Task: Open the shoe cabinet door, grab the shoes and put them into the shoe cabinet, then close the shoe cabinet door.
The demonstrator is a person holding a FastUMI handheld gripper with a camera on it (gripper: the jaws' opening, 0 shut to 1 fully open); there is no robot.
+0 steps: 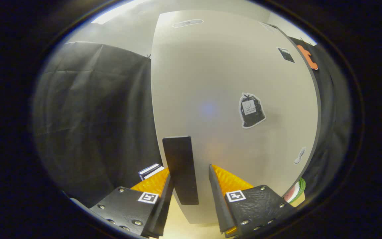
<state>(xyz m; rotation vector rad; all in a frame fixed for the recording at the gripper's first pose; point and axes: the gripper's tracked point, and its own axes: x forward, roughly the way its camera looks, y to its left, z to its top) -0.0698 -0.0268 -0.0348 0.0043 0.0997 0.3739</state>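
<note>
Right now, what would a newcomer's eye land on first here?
The pale cabinet door looms right ahead, a black bag-shaped sticker on its face. A dark upright handle stands between the fingers of the gripper, which are open around it, not pressing.

**A staged recording booth, not a lived-in home**

You are facing a tall, pale grey, matte cabinet door [224, 99] with a dark upright bar handle [180, 169], set against creased black cloth hung as a wall [91, 116] rather than against plaster. Paper cut-out stickers dot the door, among them one shaped like a black rubbish bag [251, 110]. Above the cloth you see a plain pale wall and a bright strip ceiling light [118, 13]. Your gripper [188, 179] carries square printed marker tags [148, 197], fingers apart on either side of the handle.
</note>
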